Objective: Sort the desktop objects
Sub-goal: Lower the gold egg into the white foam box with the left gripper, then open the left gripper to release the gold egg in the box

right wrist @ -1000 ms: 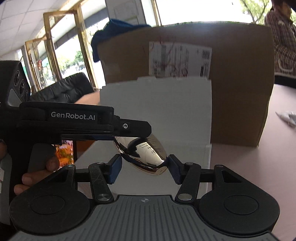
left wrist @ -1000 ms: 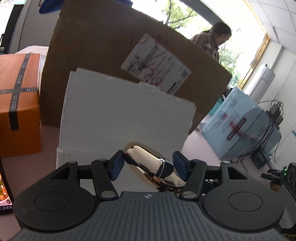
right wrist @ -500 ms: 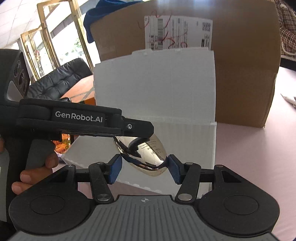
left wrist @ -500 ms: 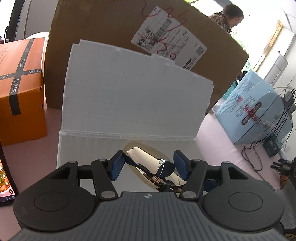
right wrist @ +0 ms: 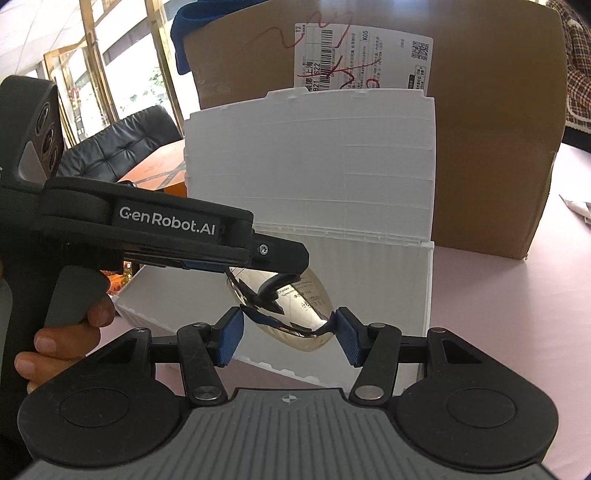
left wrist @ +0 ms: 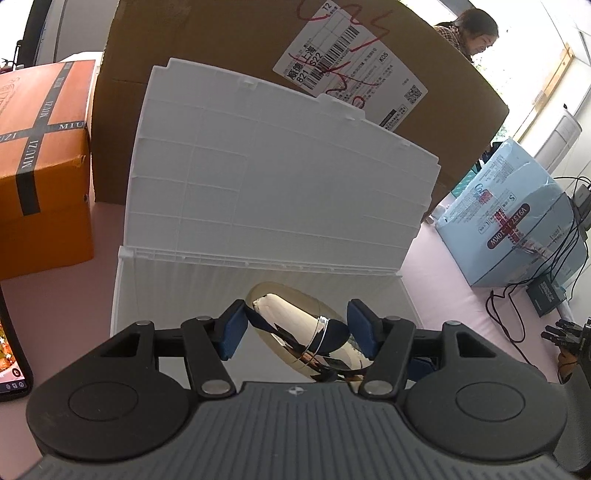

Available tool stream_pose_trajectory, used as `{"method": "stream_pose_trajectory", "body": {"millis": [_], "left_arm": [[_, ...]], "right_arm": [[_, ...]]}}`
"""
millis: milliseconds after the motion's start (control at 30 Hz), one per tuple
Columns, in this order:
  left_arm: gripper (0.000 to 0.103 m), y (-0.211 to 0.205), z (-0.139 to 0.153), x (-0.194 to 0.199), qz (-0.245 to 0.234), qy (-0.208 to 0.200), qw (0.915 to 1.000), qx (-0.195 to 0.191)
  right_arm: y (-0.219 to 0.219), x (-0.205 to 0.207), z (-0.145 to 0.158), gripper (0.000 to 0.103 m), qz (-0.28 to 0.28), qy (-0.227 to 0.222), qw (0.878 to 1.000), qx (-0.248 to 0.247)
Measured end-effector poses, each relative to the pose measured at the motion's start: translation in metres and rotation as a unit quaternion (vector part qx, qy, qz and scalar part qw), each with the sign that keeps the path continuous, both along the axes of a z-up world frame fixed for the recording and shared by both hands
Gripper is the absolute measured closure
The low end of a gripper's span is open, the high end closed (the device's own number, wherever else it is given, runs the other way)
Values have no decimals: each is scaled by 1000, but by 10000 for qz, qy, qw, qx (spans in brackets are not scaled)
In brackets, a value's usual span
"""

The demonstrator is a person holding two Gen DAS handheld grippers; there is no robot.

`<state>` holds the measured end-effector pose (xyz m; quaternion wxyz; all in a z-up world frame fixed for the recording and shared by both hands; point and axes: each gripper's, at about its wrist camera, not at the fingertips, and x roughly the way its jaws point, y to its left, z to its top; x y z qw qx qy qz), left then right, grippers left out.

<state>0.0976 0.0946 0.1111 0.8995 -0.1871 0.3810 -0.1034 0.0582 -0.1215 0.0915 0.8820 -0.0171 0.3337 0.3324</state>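
Observation:
A shiny chrome oval object [left wrist: 295, 332] with a small printed label hangs above the open base of a white plastic box [left wrist: 184, 291]. The box's ribbed lid [left wrist: 280, 177] stands upright behind it. My left gripper [left wrist: 297, 328] is shut on the oval object, with a blue pad on each side. In the right wrist view the oval object [right wrist: 295, 314] also sits between the pads of my right gripper [right wrist: 288, 336], which is shut on it. The left gripper [right wrist: 273, 258] reaches in there from the left, held by a hand [right wrist: 70, 325]. The white box [right wrist: 406, 288] lies below.
A large brown cardboard box [left wrist: 221, 44] with a shipping label stands behind the white box. An orange box [left wrist: 40, 155] is at the left, and a phone [left wrist: 11, 354] at the left edge. At the right are a light blue package [left wrist: 517, 229] and cables [left wrist: 517, 306]. A person [left wrist: 476, 29] is in the background.
Both grippers, still shut on the oval object, have come forward and tipped down over the white box. The box's open base now shows beneath the object.

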Motion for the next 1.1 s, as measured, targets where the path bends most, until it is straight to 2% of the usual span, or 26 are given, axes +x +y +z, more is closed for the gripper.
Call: {"method": "stream_pose_trajectory", "body": {"millis": [133, 433, 500, 533, 667, 1100], "left_arm": [[41, 0, 0, 0, -31, 32, 10000, -2], [37, 5, 5, -2, -6, -55, 10000, 12], [31, 6, 8, -3, 11, -153, 9999, 38], [28, 4, 10, -5, 13, -214, 9997, 100], [28, 0, 16, -10, 3, -423, 9985, 339], [28, -5, 11, -3, -51, -326, 9986, 404]], "right_arm": [[0, 1, -3, 51, -36, -40, 10000, -83], [-5, 0, -5, 52, -36, -93, 9999, -122], [-3, 0, -5, 56, -65, -104, 9998, -158], [2, 0, -5, 62, -103, -134, 9996, -216], [-1, 5, -7, 70, -148, -180, 9993, -307], [5, 7, -12, 68, -196, -275, 9988, -344]]}}
